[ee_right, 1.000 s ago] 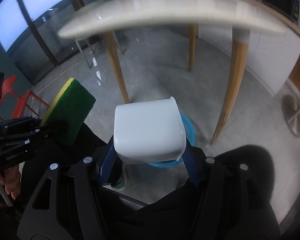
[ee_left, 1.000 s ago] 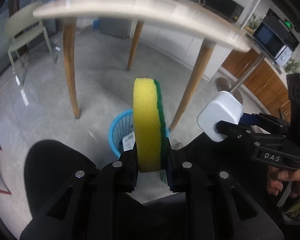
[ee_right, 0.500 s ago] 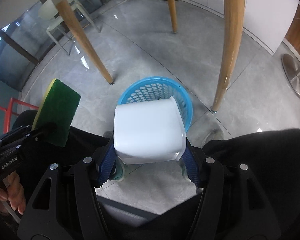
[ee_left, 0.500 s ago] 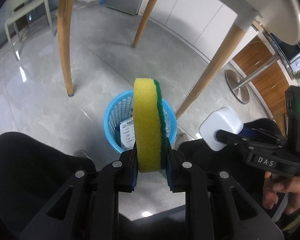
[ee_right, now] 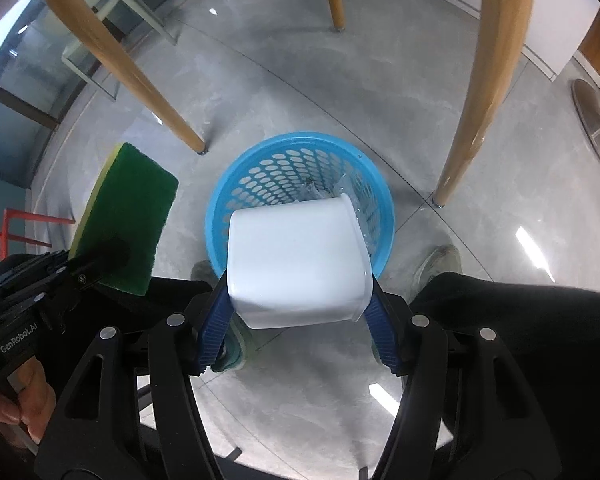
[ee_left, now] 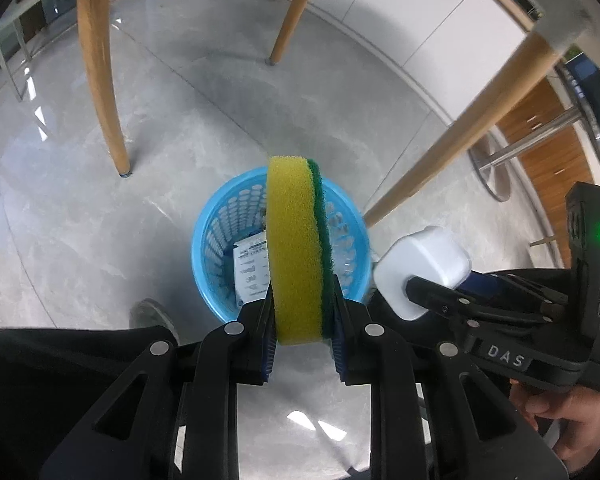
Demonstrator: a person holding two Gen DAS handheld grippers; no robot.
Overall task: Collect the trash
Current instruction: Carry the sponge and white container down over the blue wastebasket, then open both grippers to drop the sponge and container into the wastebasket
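Note:
My left gripper (ee_left: 301, 322) is shut on a yellow and green sponge (ee_left: 298, 248), held on edge above a blue perforated basket (ee_left: 216, 240) on the floor. My right gripper (ee_right: 298, 320) is shut on a white square plastic tub (ee_right: 296, 264), tilted with its rim toward the blue basket (ee_right: 256, 168). The basket holds a printed paper (ee_left: 250, 268) and some clear wrappers (ee_right: 340, 190). Each view shows the other gripper: the tub (ee_left: 424, 268) at right in the left wrist view, the sponge (ee_right: 128, 216) at left in the right wrist view.
Wooden table legs (ee_left: 100, 60) (ee_right: 480, 80) stand around the basket on a grey polished floor. A person's dark trousers (ee_left: 60, 380) and shoes (ee_right: 440, 260) fill the near edge. A metal stool base (ee_right: 596, 120) and a chair (ee_right: 100, 52) stand farther off.
Both grippers have dropped below the tabletop and tipped downward toward the basket, which now looks larger and nearer. The sponge and the tub stay gripped.

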